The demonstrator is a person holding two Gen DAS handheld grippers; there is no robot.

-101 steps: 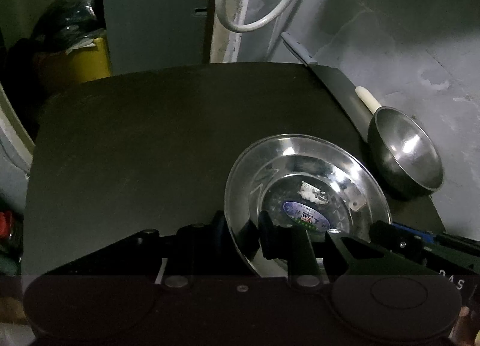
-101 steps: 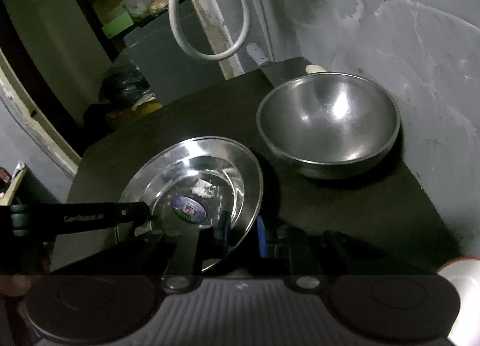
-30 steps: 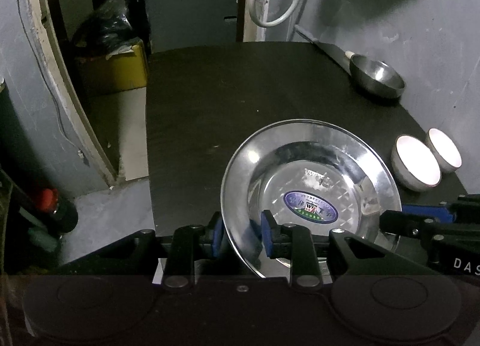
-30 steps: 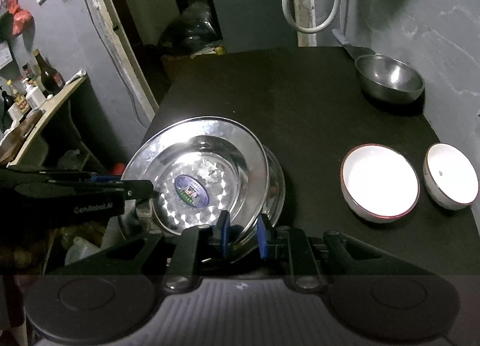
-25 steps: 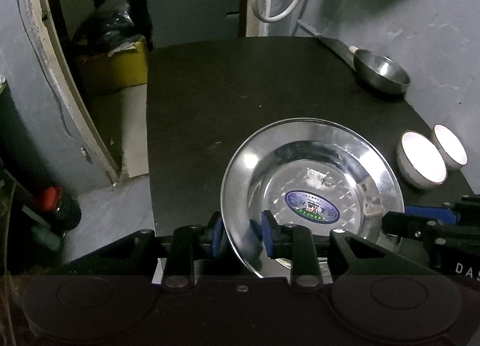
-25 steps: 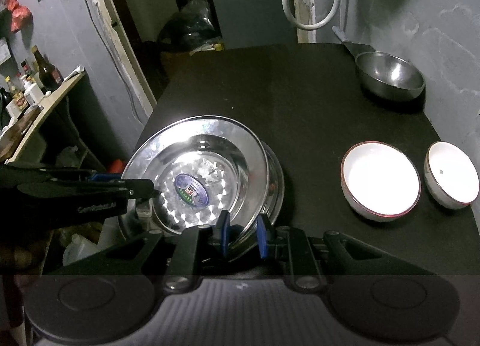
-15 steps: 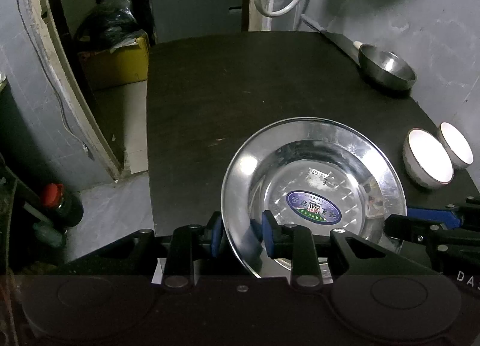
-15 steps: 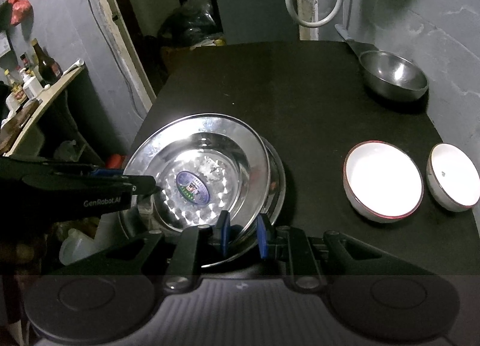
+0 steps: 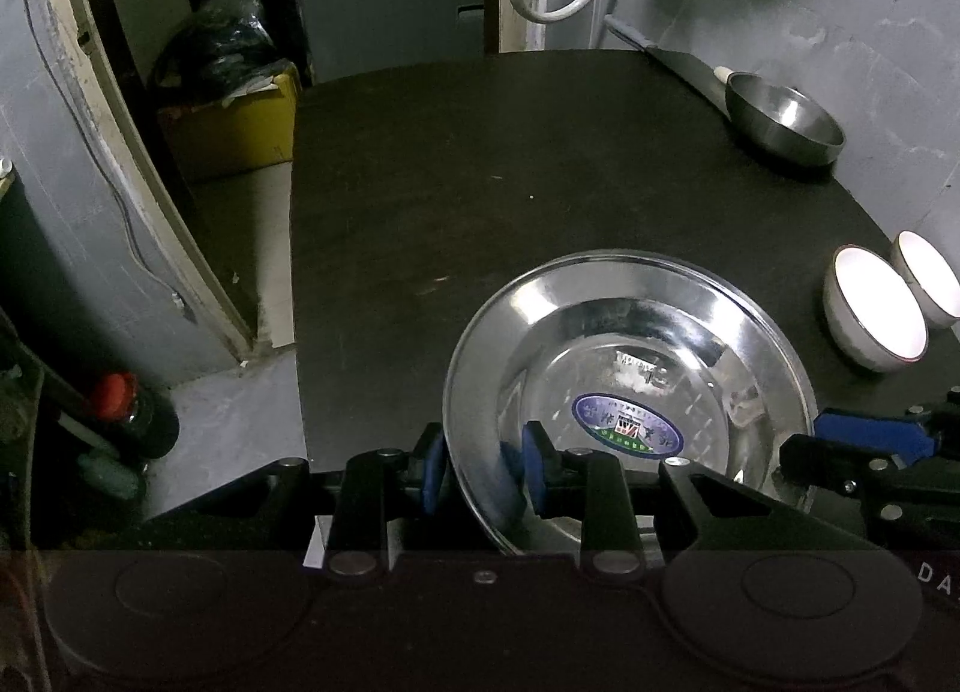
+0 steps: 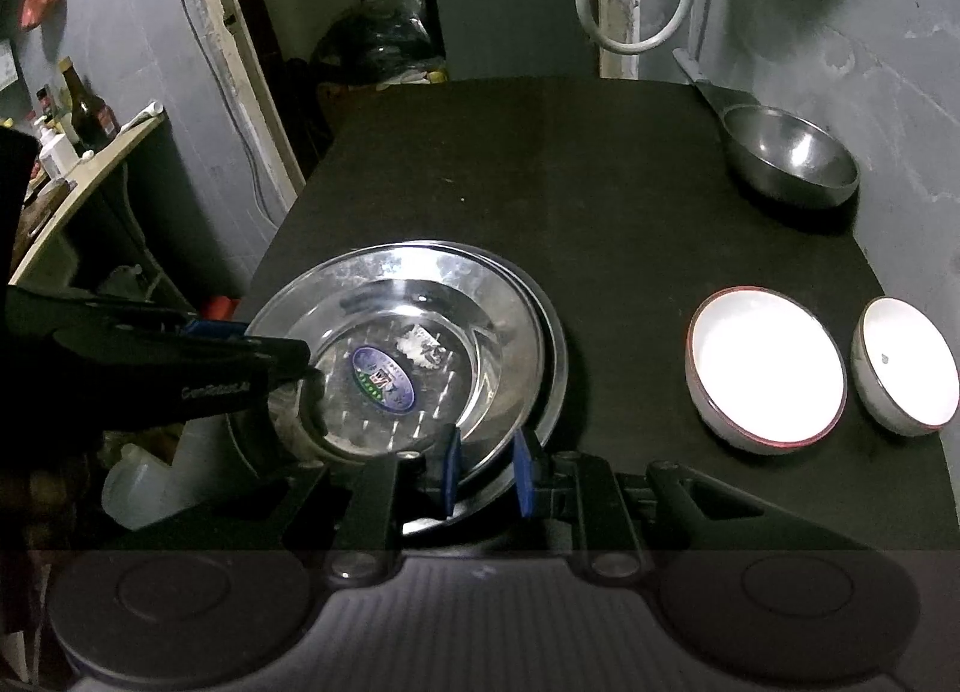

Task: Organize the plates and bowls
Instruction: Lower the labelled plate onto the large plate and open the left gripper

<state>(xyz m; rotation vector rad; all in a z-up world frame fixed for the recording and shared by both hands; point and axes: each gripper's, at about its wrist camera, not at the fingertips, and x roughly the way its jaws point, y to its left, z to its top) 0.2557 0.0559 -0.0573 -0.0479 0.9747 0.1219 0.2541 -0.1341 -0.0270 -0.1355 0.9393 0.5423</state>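
Plate [image 9: 630, 368] of steel, round with no long axis, faces up at the table's [image 9: 480, 182] near-left corner; my left gripper [image 9: 480, 473] and right gripper [image 10: 485, 470] clamp its rim.

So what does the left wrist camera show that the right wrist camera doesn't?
Only the left wrist view shows the yellow bin on the floor beyond the table and a red-capped dark bottle at lower left.

Only the right wrist view shows a side shelf with brown bottles and a second steel plate under the held one.

Both show the round steel plate with the blue oval sticker, gripped at its rim by the left gripper and the right gripper, two white bowls and the steel bowl by the wall.
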